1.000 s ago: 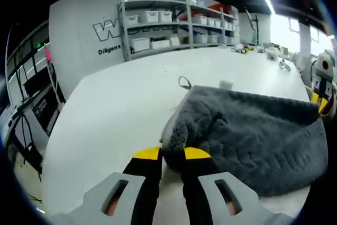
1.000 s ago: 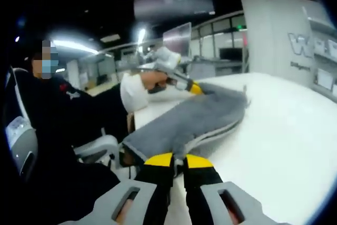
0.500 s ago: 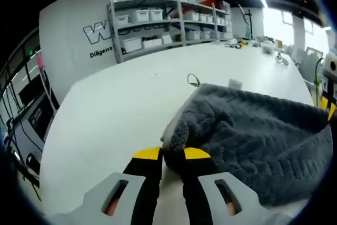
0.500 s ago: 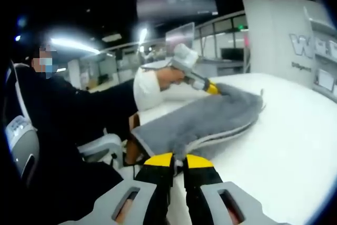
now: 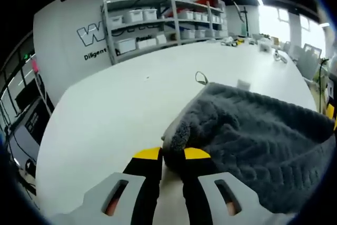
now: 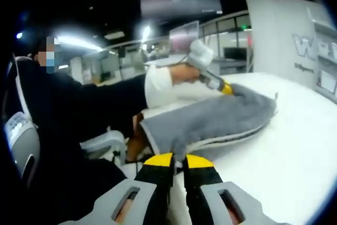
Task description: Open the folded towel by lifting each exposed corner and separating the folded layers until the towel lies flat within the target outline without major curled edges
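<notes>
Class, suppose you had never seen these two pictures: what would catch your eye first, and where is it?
A fluffy grey towel sprawls over the white table, one corner pinched in the left gripper. In the right gripper view the right gripper grips another edge. Behind, shelves of bins line the wall.

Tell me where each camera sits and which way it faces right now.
Left gripper view: rides the left gripper, shut on a towel corner, facing shelves across the table.
Right gripper view: rides the right gripper, shut on the towel's other end, facing the person.
Shared: towel, table, left gripper.
</notes>
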